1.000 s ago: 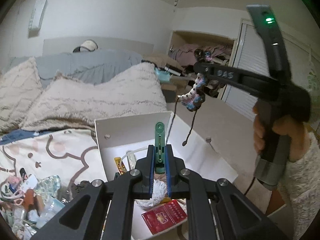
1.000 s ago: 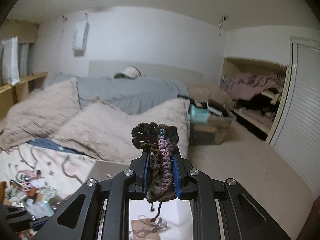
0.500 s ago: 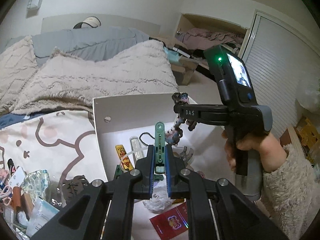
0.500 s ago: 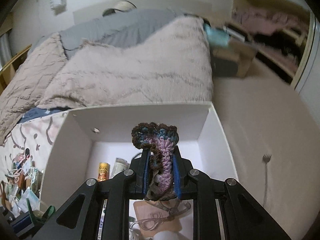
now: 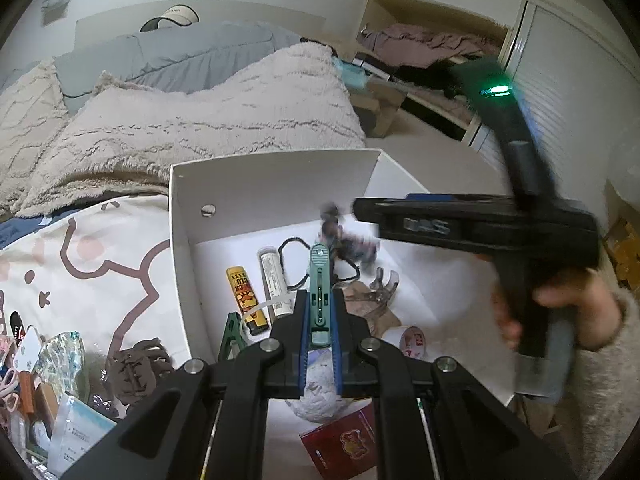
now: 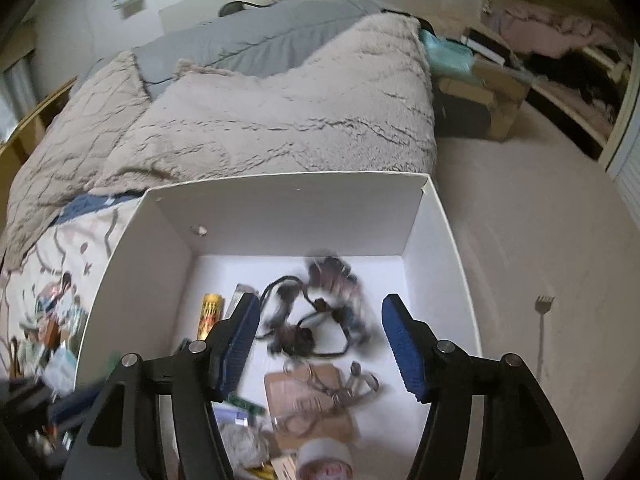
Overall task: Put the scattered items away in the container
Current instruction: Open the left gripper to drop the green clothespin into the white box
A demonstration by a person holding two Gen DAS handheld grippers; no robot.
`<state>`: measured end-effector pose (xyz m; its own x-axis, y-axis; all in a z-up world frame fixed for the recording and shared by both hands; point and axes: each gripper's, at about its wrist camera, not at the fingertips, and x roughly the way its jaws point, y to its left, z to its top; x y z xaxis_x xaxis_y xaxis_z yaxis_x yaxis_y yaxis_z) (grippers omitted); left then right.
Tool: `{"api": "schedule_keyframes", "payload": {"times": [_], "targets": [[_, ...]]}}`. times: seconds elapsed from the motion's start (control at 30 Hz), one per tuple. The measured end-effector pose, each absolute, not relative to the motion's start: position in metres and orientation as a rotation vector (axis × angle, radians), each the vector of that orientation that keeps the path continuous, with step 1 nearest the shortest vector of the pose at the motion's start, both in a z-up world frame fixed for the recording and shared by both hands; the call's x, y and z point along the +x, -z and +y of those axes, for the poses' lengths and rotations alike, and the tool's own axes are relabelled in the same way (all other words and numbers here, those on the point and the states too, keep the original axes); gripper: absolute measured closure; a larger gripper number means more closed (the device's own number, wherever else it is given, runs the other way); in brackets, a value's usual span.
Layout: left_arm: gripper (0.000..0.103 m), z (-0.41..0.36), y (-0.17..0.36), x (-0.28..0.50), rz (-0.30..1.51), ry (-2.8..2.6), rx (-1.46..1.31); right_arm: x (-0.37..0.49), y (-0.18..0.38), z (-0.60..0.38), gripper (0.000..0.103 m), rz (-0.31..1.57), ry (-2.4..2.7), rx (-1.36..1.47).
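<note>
My left claw holds a green clip tight, above the near part of the white box. My right claw is opening, nothing between its pads; the blurred crochet piece is in the box, beyond it.

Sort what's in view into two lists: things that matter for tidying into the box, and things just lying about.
Job:
white box
crocheted piece dropping from the opening right gripper
green clothespin clamped in the left gripper
scattered items on the bedsheet

Lying about:
fuzzy blanket
cap
</note>
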<state>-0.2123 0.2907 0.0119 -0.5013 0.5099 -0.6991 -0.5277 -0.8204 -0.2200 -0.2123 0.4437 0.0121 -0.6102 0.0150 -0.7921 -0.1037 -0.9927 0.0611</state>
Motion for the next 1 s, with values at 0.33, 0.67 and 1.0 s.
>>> {"api": "schedule_keyframes", "payload": {"times": [0.33, 0.67, 1.0], "targets": [[0.093, 0.312, 0.005, -0.214, 0.172, -2.312, -1.157, -0.150, -0.014, 0.451, 0.039, 0.247, -2.812, -1.351], [0.093, 0.318, 0.018, -0.222, 0.250, -2.326, -1.271, -0.111, 0.005, 0.455, 0.039, 0.344, -2.827, -1.356], [0.075, 0.317, 0.016, -0.220, 0.244, -2.340, -1.270, -0.099, 0.006, 0.448, 0.039, 0.333, -2.874, -1.312]]}}
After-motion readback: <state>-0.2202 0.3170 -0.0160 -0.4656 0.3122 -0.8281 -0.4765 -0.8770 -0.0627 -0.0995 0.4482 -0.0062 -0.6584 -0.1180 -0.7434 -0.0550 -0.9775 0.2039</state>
